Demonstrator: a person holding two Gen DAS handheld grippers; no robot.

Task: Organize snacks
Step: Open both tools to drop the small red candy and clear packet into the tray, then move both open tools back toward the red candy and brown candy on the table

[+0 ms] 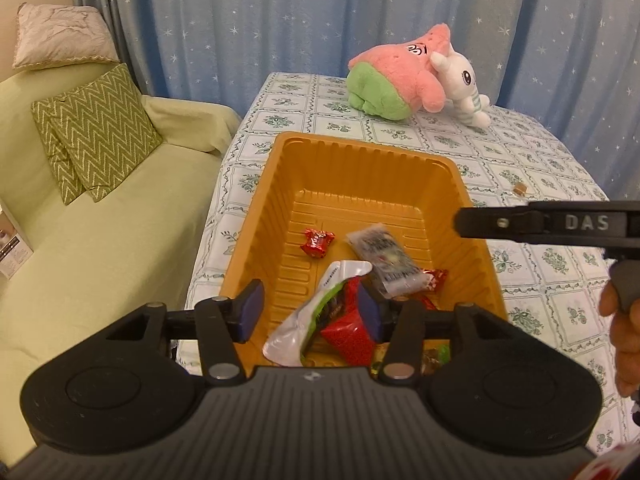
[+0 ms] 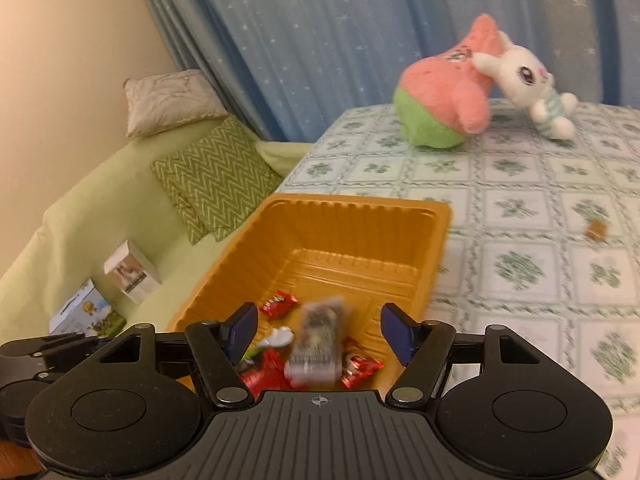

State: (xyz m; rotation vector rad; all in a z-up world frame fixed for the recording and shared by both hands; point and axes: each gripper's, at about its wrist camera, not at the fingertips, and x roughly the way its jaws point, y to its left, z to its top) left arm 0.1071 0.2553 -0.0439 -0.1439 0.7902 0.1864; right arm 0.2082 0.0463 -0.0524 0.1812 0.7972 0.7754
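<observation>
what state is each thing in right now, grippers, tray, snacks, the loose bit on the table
left gripper: open over the tray's near end, nothing pinched
right gripper: open, nothing pinched
orange tray: upright on the table, far half bare
grey packet: lying in the tray, blurred in the right wrist view
red and green pouch: lying crumpled in the tray
red candies: lying in the tray
brown candy: still out on the tablecloth

Home living room: green-covered sofa with zigzag cushions, star-print curtain, plush toys at the table's far edge.
</observation>
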